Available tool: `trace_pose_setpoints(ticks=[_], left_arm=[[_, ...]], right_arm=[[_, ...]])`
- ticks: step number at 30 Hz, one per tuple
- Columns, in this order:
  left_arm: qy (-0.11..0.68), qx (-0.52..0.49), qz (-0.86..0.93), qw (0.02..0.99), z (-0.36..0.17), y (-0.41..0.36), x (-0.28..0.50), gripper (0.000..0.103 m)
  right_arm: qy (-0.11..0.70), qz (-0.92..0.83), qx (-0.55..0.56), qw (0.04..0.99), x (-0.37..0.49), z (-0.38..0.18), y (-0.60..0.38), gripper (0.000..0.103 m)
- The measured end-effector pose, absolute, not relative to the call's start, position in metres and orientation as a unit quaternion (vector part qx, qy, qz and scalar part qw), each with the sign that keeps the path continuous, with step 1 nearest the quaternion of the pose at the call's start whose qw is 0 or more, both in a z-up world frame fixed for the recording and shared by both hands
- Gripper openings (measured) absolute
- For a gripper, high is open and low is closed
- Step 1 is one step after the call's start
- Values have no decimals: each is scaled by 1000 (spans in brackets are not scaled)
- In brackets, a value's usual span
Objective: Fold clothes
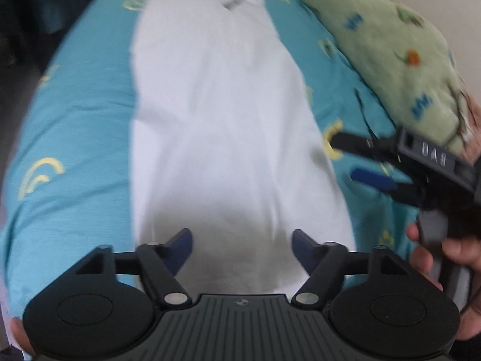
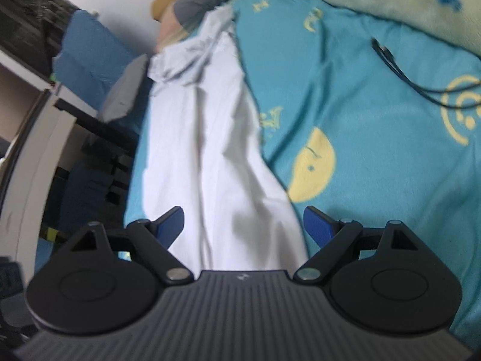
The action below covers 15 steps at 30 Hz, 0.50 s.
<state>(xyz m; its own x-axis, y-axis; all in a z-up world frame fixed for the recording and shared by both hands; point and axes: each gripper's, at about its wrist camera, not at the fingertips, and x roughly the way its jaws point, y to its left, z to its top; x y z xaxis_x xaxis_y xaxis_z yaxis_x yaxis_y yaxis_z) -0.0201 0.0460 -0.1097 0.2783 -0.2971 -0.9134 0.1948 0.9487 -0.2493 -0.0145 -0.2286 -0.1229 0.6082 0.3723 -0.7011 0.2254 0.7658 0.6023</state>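
Both blue-padded fingers of the left hand-held gripper [image 1: 242, 248] stand wide apart with nothing between them, poised over the near end of a white garment [image 1: 216, 114] lying lengthwise along the bed [image 1: 81, 114]. To its right, the right hand-held gripper [image 1: 345, 159] reaches in from the bed's right side, a hand [image 1: 445, 255] on its grip; its fingers [image 1: 372, 179] are spread and empty, just beside the garment's right edge. In the right wrist view that gripper's jaws likewise gape over the garment's near end. The garment runs as a long wrinkled strip toward the far end of the bed, where it bunches up. A green blanket [image 1: 390, 48] lies along the bed's right edge, and a black cable [image 2: 402, 72] lies on the turquoise sheet near it.
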Motion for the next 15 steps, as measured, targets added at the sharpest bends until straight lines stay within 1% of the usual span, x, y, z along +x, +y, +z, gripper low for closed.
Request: trace_pose_setpoints(ticks=[7, 15], left_arm=[[576, -67, -72, 812, -117, 68, -7, 81], [580, -62, -60, 810, -128, 69, -4, 81]], right_arm=[[470, 33, 344, 812, -17, -134, -230, 88], [484, 25, 340, 806, -21, -138, -229, 87]])
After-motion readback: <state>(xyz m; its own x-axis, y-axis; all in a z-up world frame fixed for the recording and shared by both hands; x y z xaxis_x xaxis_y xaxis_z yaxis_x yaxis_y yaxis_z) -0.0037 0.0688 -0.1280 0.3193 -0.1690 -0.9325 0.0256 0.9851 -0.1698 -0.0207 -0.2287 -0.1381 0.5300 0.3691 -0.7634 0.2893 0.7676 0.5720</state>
